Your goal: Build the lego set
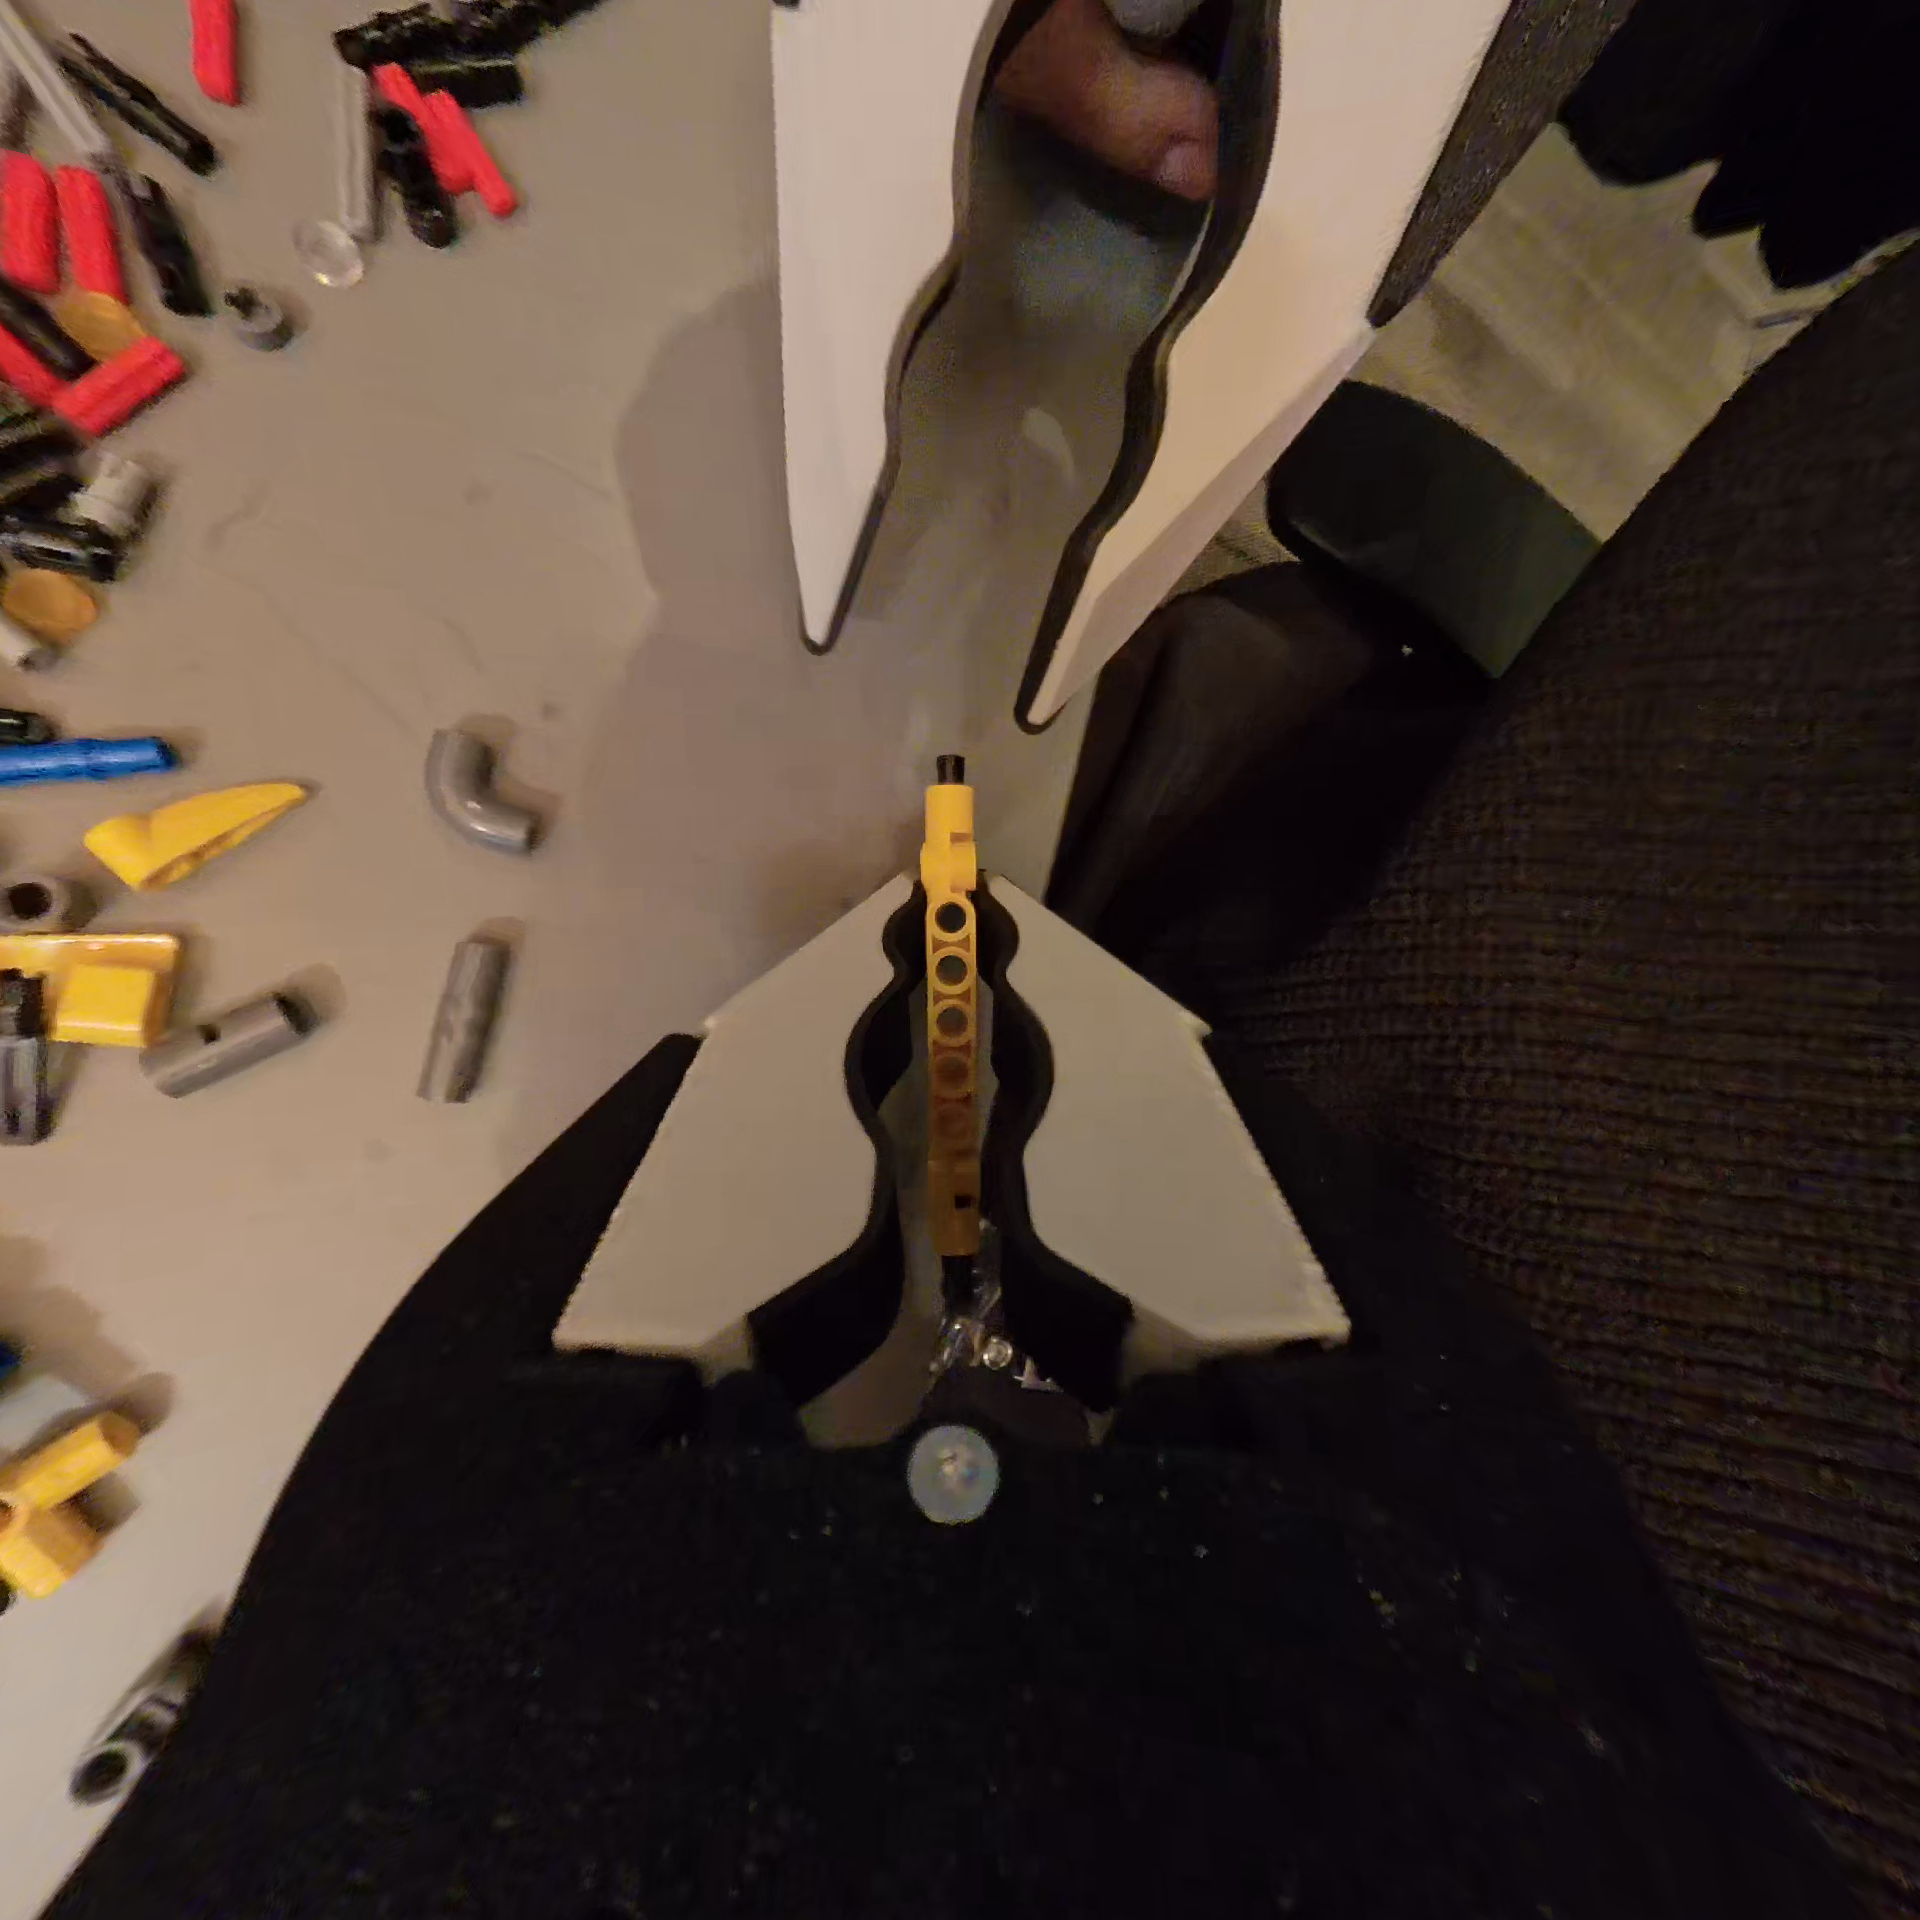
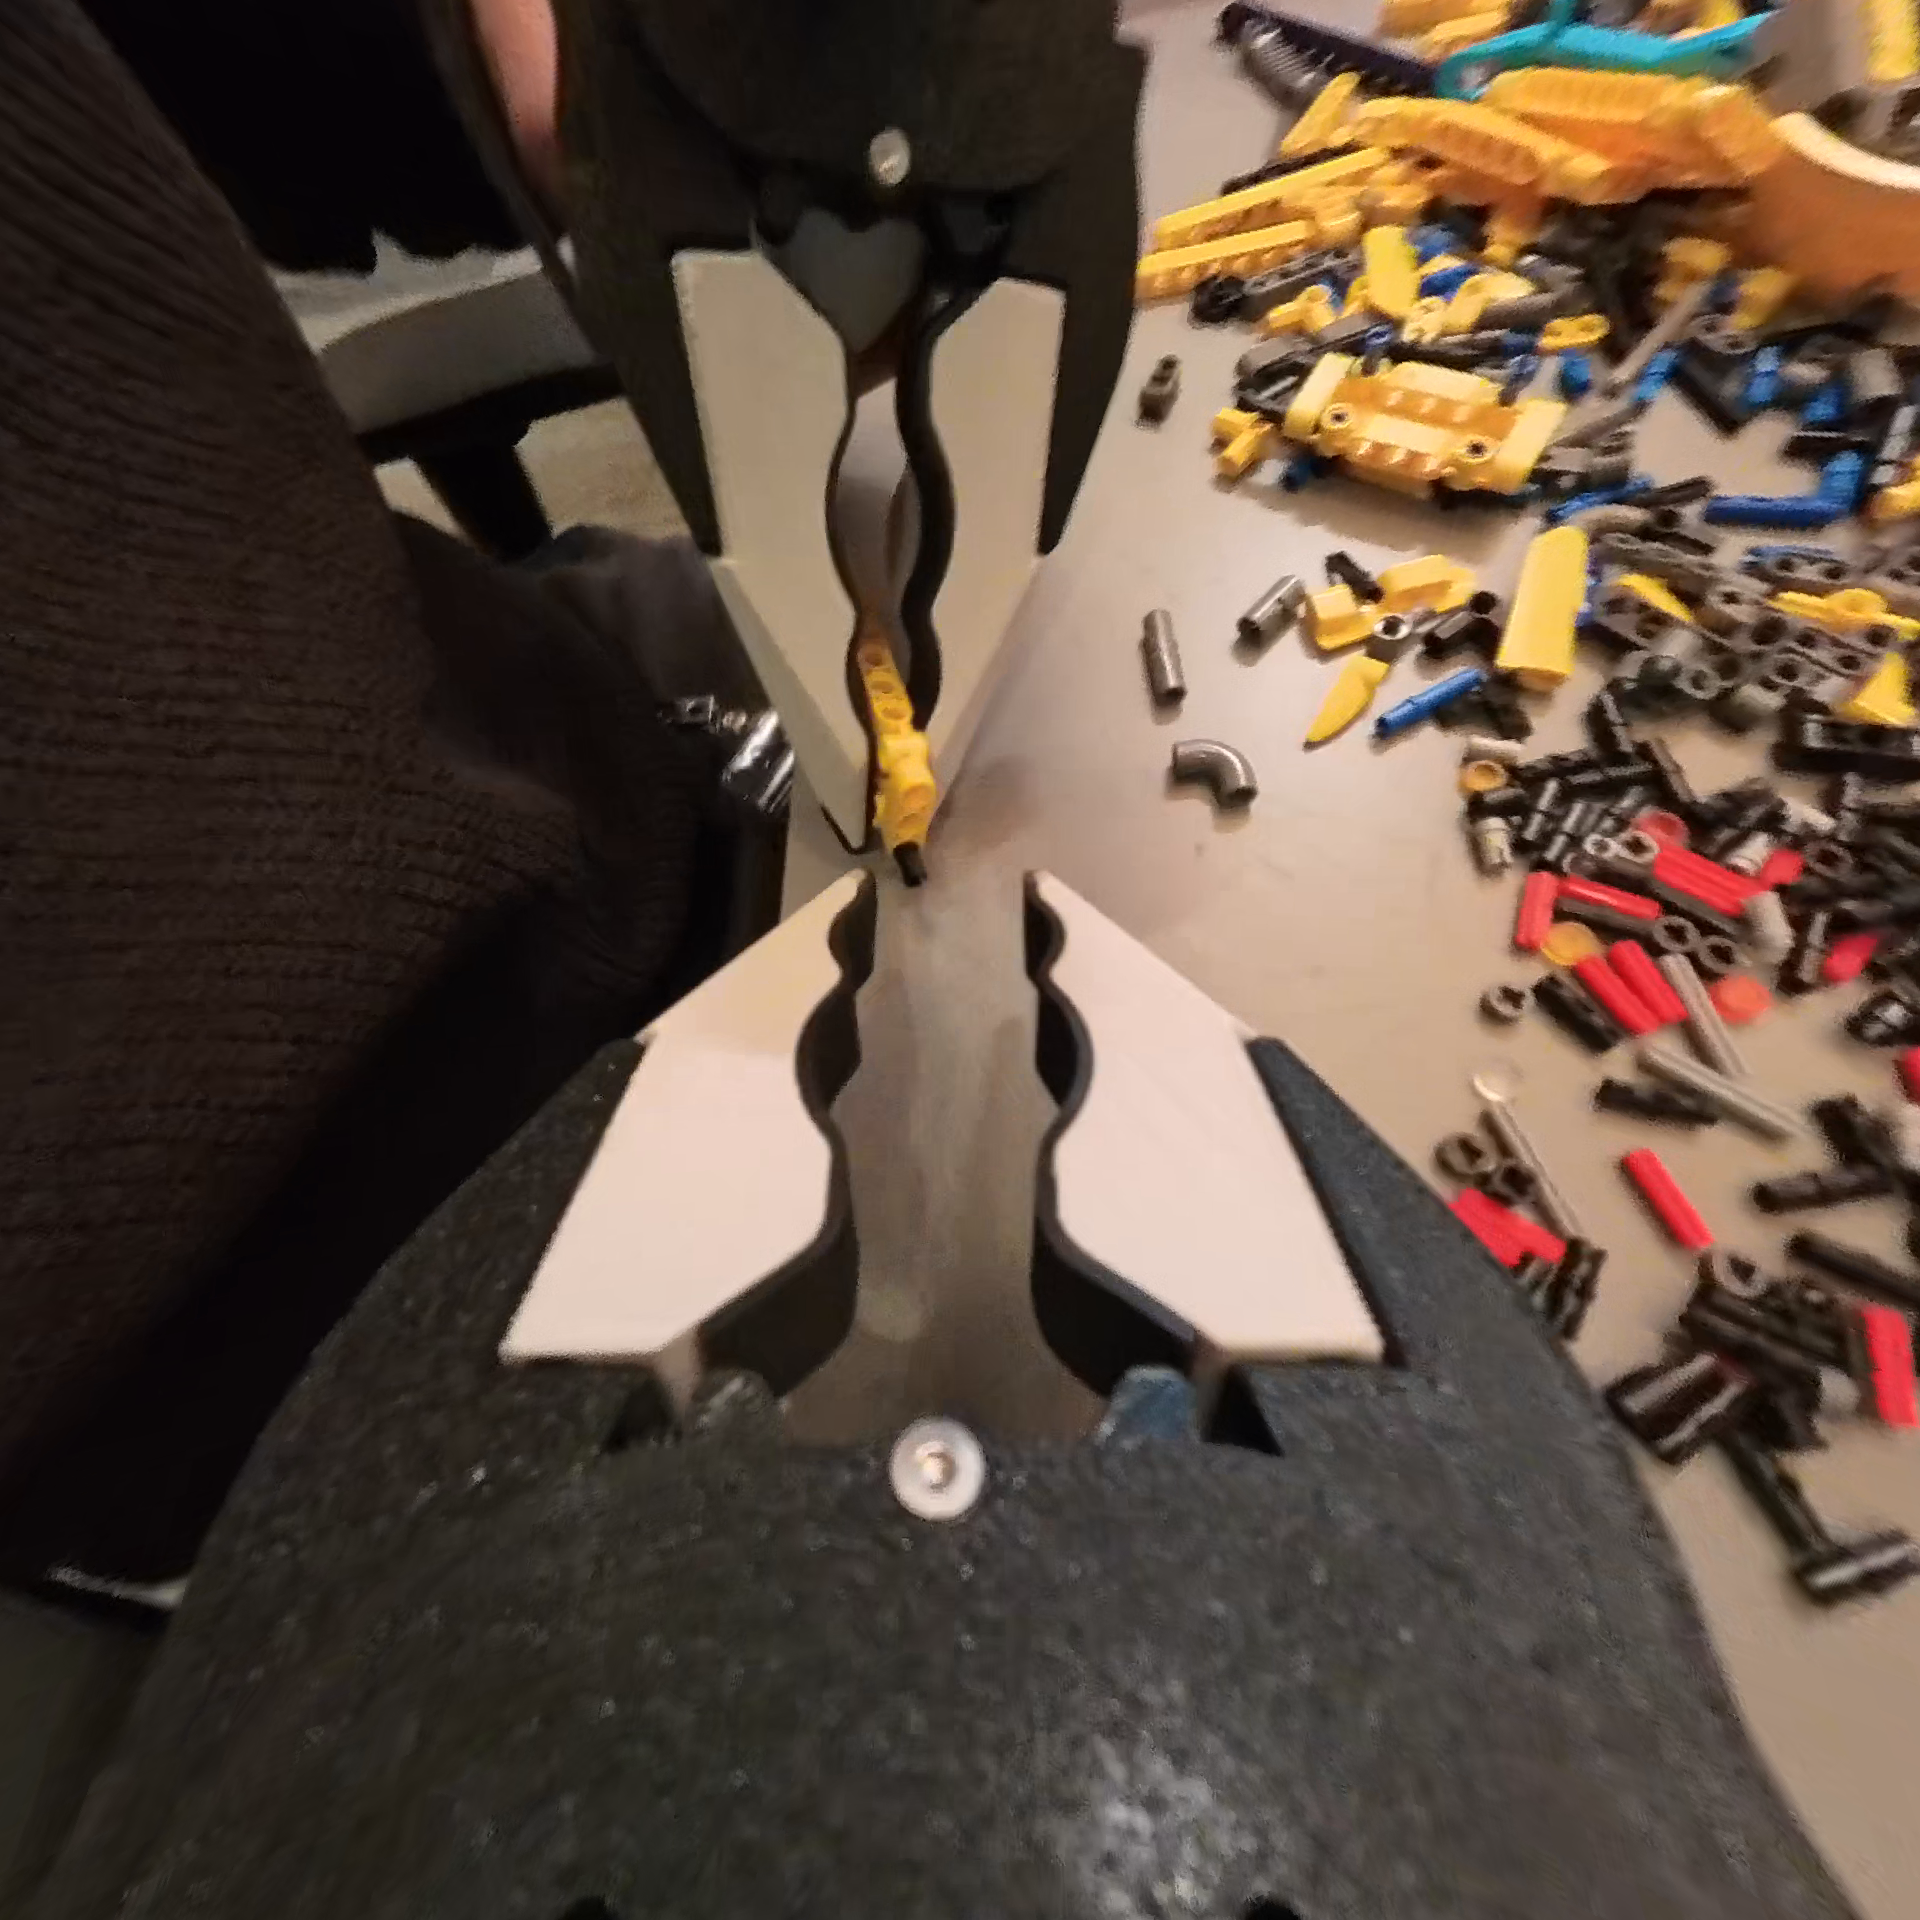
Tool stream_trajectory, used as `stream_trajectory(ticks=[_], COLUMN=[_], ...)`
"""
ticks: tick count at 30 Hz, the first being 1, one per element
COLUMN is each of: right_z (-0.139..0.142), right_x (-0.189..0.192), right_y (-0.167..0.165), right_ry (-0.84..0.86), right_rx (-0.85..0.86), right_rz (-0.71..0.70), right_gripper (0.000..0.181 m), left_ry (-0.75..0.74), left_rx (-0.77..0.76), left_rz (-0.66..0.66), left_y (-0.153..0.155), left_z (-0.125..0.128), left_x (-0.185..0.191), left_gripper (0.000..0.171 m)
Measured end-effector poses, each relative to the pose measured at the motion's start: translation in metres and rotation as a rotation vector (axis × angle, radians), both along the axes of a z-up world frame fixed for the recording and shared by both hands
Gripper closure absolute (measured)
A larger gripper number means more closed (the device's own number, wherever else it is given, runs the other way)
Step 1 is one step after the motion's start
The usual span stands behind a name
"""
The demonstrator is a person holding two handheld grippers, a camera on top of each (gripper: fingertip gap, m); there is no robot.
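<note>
My left gripper [image 1: 951, 883] is shut on a yellow beam with holes [image 1: 952, 997]. A black pin [image 1: 950, 769] sticks out of the beam's far end. My right gripper [image 2: 948, 881] is open and empty. It points at the left gripper from the opposite side, its tips just short of the black pin [image 2: 911, 864]. In the left wrist view the right gripper [image 1: 925, 681] hangs open just beyond the pin. In the right wrist view the left gripper [image 2: 899, 821] shows with the yellow beam [image 2: 891, 727] between its fingers.
A grey table [image 1: 520, 520] carries loose building pieces: a grey elbow [image 1: 478, 792], grey tubes [image 1: 465, 1018], a yellow wedge [image 1: 192, 831], red and black pins [image 1: 436, 135]. A big heap of yellow, blue, black and red parts [image 2: 1558, 520] lies to the right. A dark knitted sleeve [image 2: 208, 727] is at the table edge. The tips of both grippers are at nearly the same place.
</note>
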State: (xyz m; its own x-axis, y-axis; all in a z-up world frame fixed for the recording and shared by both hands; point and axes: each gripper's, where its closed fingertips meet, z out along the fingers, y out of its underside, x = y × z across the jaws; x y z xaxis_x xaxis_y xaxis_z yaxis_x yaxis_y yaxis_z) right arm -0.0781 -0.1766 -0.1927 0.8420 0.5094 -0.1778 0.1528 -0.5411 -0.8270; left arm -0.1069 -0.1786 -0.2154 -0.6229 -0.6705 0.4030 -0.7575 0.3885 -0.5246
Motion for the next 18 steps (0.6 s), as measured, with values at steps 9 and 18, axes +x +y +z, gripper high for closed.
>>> stream_trajectory(ticks=[9, 18], right_z=[0.028, 0.032], right_x=[-0.025, -0.023], right_y=[0.012, 0.024], right_ry=[0.199, 0.197], right_rx=[0.112, 0.127], right_rz=[-0.081, -0.066], right_gripper=[0.161, 0.171], left_ry=[-0.161, -0.237], left_rx=[0.013, -0.067], left_rz=[-0.022, 0.055], left_y=[-0.001, 0.007], left_z=[0.02, 0.031], left_x=[-0.002, 0.007], left_gripper=[0.165, 0.165])
